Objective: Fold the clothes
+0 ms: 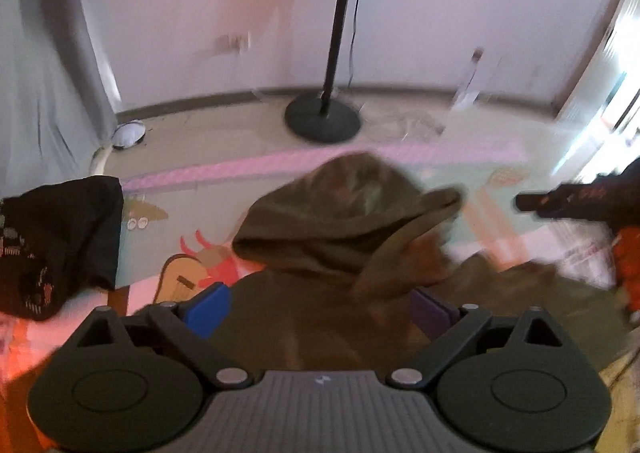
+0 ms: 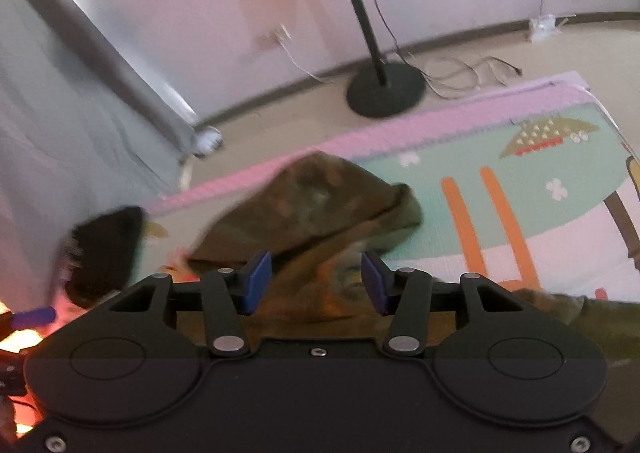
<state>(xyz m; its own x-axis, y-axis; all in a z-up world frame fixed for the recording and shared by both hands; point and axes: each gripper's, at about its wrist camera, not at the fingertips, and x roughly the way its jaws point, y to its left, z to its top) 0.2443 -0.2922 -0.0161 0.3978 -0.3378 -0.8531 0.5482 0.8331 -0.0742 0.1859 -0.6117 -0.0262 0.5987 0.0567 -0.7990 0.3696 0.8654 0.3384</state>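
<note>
Hovering: left gripper wide over hoodie | right gripper half-spread | cables right view only

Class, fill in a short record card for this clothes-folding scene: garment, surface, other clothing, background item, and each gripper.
garment: olive-brown hoodie, hood bunched up, lying on the mat
surface: patterned play mat with a pink border
other clothing: black garment at the mat's left side
background item: black floor stand by the wall
left gripper: fingers apart, hoodie cloth between them
right gripper: fingers apart over the hoodie
</note>
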